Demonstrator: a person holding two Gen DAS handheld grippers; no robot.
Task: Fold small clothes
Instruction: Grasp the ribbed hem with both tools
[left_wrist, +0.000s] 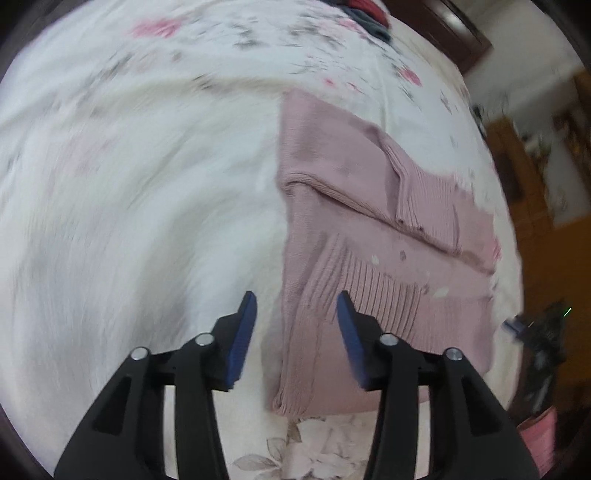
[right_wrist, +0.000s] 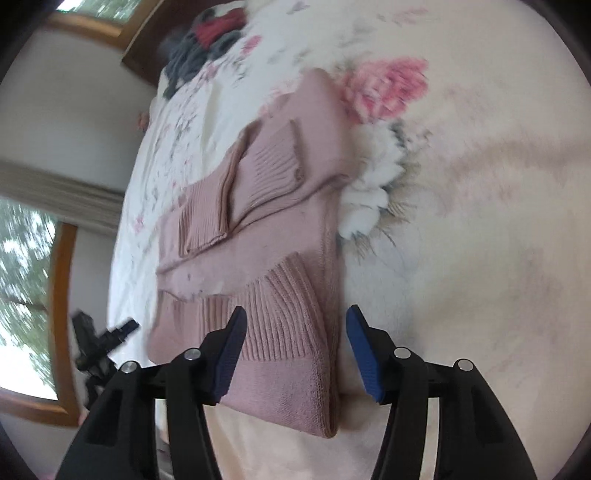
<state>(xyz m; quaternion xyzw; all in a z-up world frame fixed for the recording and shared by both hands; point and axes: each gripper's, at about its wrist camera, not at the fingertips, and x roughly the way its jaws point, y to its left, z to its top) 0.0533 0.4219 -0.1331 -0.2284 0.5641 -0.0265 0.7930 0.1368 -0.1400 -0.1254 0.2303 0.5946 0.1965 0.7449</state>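
A small dusty-pink knit sweater (left_wrist: 354, 206) lies flat on the floral bedsheet (left_wrist: 129, 166), its sleeves folded in across the body with the ribbed cuffs on top. In the left wrist view my left gripper (left_wrist: 295, 306) hovers open over the sweater's left edge, nothing between its blue pads. The right wrist view shows the same sweater (right_wrist: 266, 229) from its other side. My right gripper (right_wrist: 293, 317) is open above the sweater's near right corner and holds nothing.
A heap of grey and red clothes (right_wrist: 207, 40) lies at the far end of the bed. The other gripper (right_wrist: 99, 339) shows as a dark shape at the bed's left edge. Wooden furniture (left_wrist: 535, 192) and a window (right_wrist: 26, 280) border the bed.
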